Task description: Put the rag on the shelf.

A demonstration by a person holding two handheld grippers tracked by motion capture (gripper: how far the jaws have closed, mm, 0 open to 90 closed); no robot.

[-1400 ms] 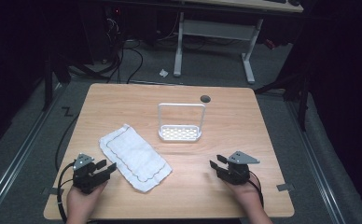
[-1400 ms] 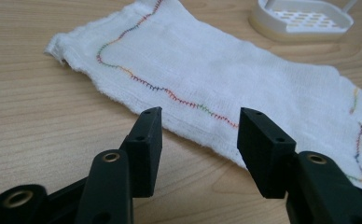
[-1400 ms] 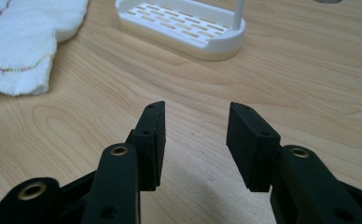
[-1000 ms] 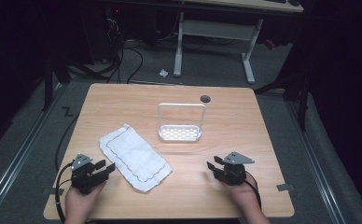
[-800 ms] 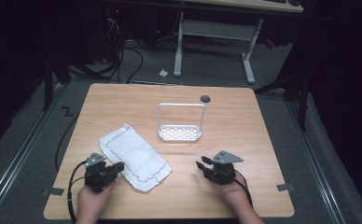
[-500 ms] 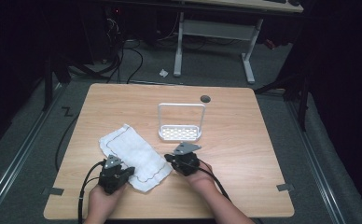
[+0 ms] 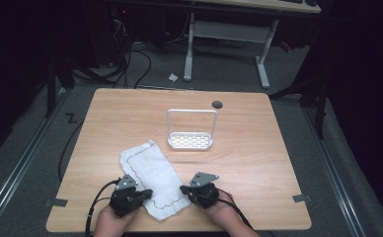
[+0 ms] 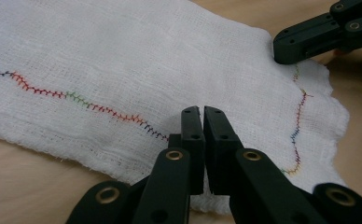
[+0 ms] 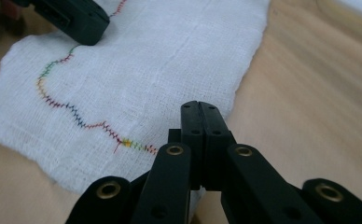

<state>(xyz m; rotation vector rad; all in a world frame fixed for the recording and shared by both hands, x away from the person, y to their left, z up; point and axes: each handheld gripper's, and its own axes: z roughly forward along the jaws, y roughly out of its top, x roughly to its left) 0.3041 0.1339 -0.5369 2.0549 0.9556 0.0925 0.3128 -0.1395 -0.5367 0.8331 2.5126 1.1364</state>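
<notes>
My left gripper [image 8: 202, 122] and right gripper [image 9: 200, 116] are clamped on the cloth's [image 7: 152, 177] near corners, pinch points hidden; the rack [image 7: 191, 140] is empty.

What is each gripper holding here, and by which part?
Both hold the white gauze cloth with coloured stitching by its near edge: left gripper and right gripper, one toward each near corner.

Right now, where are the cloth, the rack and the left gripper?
cloth [image 7: 152, 170]: high view, middle of the white weave.
rack [image 7: 191, 141]: high view, its perforated base.
left gripper [image 8: 202, 116]: left gripper view, between its closed jaw tips at the cloth's near edge.
</notes>
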